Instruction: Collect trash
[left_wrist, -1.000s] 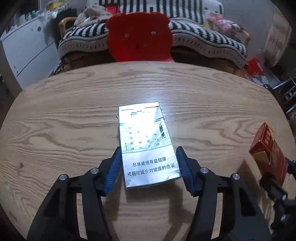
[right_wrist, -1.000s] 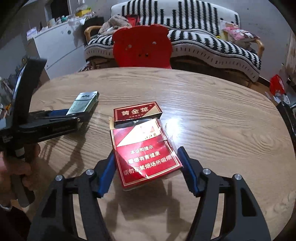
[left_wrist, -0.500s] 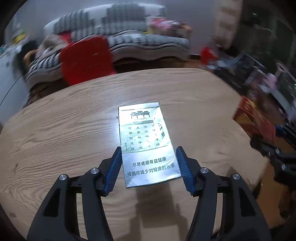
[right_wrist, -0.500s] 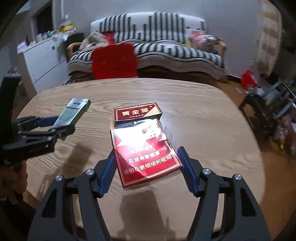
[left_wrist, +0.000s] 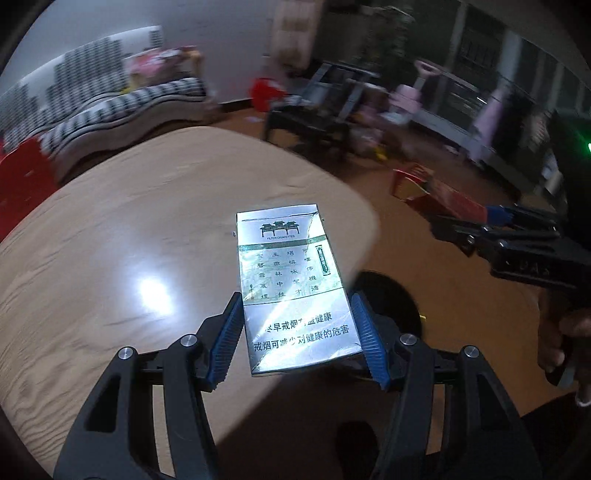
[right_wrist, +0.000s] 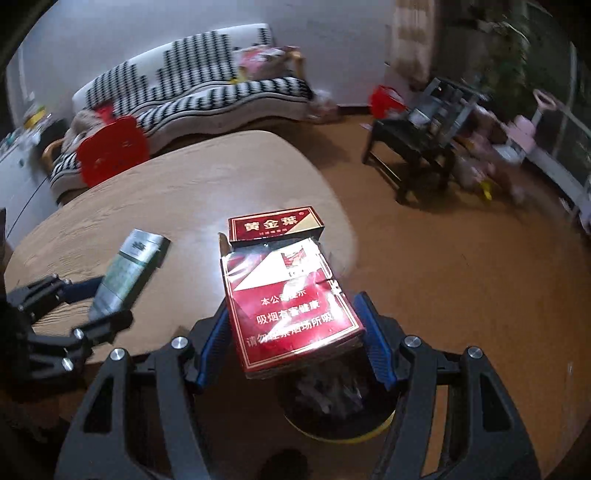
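In the left wrist view, a silver cigarette pack (left_wrist: 297, 295) is clamped at its lower end between the blue pads (left_wrist: 226, 341) of the left gripper (left_wrist: 297, 341), in the lower centre of the frame. The pack is held above the right edge of a round wooden table (left_wrist: 147, 229), which fills the left and middle of the picture. A dark round bin (left_wrist: 391, 299) is partly seen on the floor just behind the pack, to its right. At the right of the frame the other gripper is seen from the side, with a red pack sticking out toward the upper left.

In the right wrist view, a red cigarette pack (right_wrist: 288, 291) (its lid flipped open at the top) is gripped by its lower part between the pads of the right gripper (right_wrist: 291, 343), at the centre of the frame. Directly under it, at the lower centre, the bin (right_wrist: 340, 406) is seen with crumpled rubbish inside and a yellow strip along its near rim. The silver pack (right_wrist: 125, 273) appears at the left, held over the table (right_wrist: 207, 184). A striped sofa (right_wrist: 207, 85) lies along the upper left, with a red chair (right_wrist: 110, 153) in front of it.
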